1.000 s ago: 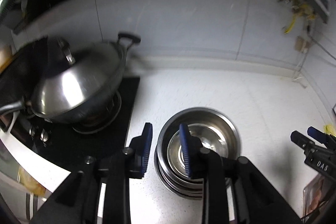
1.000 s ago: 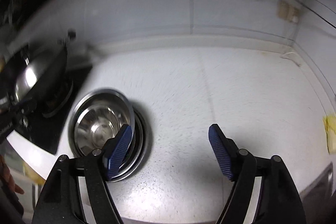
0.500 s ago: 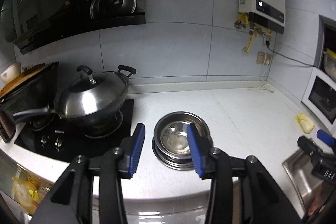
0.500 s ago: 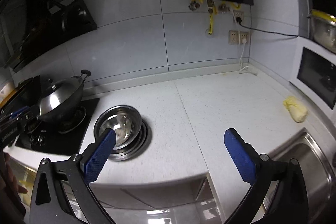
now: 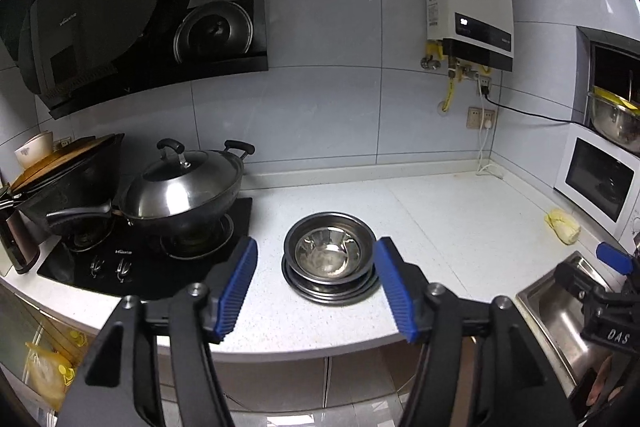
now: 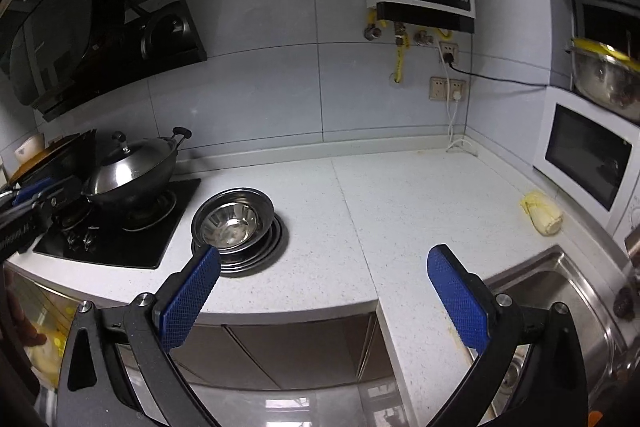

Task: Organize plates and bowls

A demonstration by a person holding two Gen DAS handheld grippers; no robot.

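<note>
A stack of steel bowls on steel plates point(image 5: 330, 259) point(image 6: 234, 223) rests on the white counter point(image 5: 440, 227) beside the hob. My left gripper point(image 5: 315, 245) hovers back from the counter's front edge, lined up with the stack. Its blue-padded jaws are opening with nothing between them, and the stack lies well beyond the tips. My right gripper point(image 6: 324, 253) stands open wide and empty, to the right of the stack, over the counter's front edge. Each gripper shows at the edge of the other's view.
A lidded wok point(image 5: 180, 191) sits on the black hob point(image 5: 140, 267) left of the stack. A steel sink point(image 6: 560, 291) lies at the right, with a yellow cloth point(image 6: 542, 213) and a white microwave point(image 6: 588, 155) behind it. Cabinet doors lie below the counter edge.
Both grippers have drawn back from the stack and risen, so the whole kitchen shows. The left jaws have spread apart, and the right jaws widened earlier. The stack has stayed put.
</note>
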